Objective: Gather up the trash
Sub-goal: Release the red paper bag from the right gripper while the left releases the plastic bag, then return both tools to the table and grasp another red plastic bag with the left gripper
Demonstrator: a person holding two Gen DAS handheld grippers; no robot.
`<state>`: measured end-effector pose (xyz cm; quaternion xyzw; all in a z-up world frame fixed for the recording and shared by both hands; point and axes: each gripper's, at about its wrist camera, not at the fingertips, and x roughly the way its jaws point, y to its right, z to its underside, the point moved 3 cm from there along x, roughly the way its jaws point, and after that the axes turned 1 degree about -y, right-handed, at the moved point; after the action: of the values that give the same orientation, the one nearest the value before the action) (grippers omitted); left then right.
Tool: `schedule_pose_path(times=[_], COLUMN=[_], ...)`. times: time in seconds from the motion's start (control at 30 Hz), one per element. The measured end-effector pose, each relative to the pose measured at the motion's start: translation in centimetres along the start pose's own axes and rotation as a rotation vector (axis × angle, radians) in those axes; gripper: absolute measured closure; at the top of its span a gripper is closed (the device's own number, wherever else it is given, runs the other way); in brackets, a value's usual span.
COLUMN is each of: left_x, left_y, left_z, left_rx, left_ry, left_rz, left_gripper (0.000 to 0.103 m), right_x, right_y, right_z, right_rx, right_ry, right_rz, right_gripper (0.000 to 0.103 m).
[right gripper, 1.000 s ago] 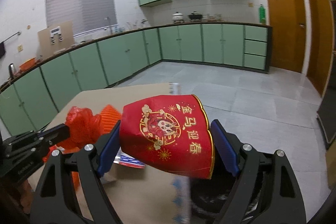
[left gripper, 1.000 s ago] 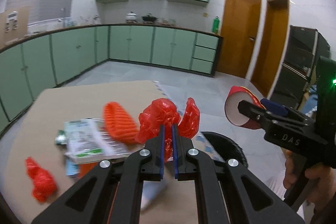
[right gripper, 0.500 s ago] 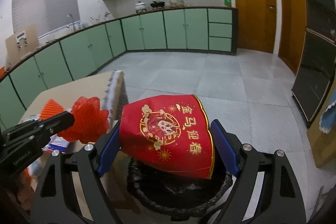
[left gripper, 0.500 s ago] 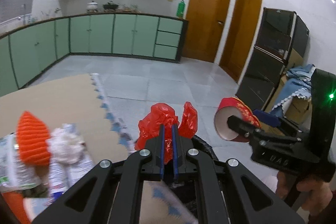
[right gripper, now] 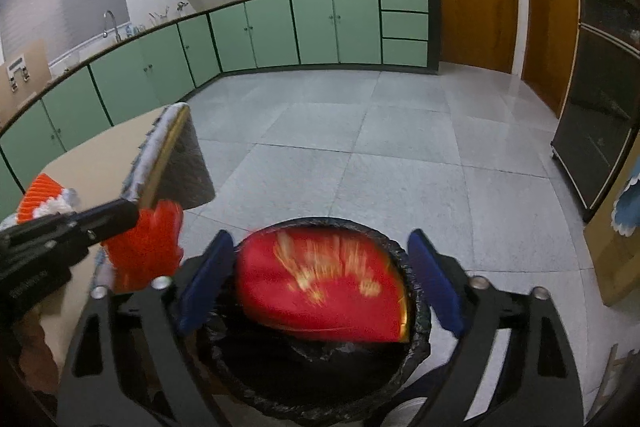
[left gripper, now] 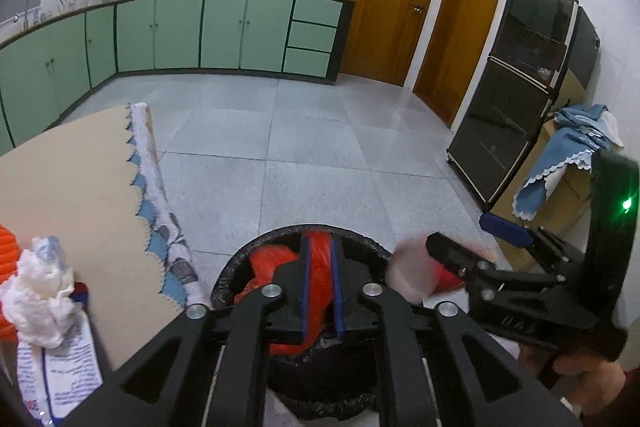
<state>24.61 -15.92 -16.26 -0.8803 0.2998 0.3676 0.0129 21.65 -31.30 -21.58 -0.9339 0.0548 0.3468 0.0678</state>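
A round bin lined with a black bag (left gripper: 362,242) (right gripper: 416,311) stands on the floor below both grippers. My left gripper (left gripper: 319,269) is over its mouth, shut on a red plastic bag (left gripper: 318,275), which also shows in the right wrist view (right gripper: 144,247). My right gripper (right gripper: 320,283) is open above the bin. A red paper cup with gold print (right gripper: 320,287) is blurred between its spread fingers, apart from both pads, dropping into the bin. In the left wrist view the cup (left gripper: 412,277) is a pale blur at the right gripper's tips.
A table with a tan mat and patterned cloth edge (left gripper: 80,187) is at the left, carrying a crumpled white tissue (left gripper: 38,295), a printed wrapper (left gripper: 60,375) and an orange ribbed piece (left gripper: 8,247). Grey tiled floor lies beyond. A dark cabinet (left gripper: 516,99) stands at the right.
Both grippers swung right from the table to above the bin and lowered. My right gripper opened and let go of the red cup, which is falling. The left still holds the red bag.
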Motion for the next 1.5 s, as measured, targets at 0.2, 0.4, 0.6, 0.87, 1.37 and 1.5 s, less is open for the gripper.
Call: schedule_pose_path(times=[0.2, 0.4, 0.6, 0.87, 1.37, 1.5], left_x=[-0.3, -4.1, -10.6, -19.4, -27.8, -27.3], left_y=[-0.3, -1.7, -4.3, -10.1, -21.8, -24.2], left_z=[-1.1, -1.7, -0.7, 2.9, 13.8, 16.7], left_rx=[-0.020, -0.031, -0.028, -0.096, -0.239, -0.288], left_ry=[0.022, 0.105, 0.200, 0.270, 0.209, 0.146], left_rz=[-0.006, -0.066, -0.210, -0.431, -0.788, -0.794], left_gripper=[0.070, 0.050, 0.032, 0.029, 0.029, 0.029], right_x=[0.7, -1.7, -5.6, -9.1, -10.9, -11.6], right_y=[0.9, 0.5, -2.5, -10.1, -24.2, -27.7], right_z=[0.0, -0.5, -1.5, -1.3, 1.0, 2.0], right_rx=[0.042, 0.055, 0.030, -0.022, -0.130, -0.198], right_ry=[-0.013, 0.024, 0.097, 0.154, 0.161, 0.180], right_rz=[0.010, 0.027, 0.004, -0.091, -0.290, -0.315], right_gripper=[0.014, 0.008, 0.005, 0.005, 0.005, 0.005])
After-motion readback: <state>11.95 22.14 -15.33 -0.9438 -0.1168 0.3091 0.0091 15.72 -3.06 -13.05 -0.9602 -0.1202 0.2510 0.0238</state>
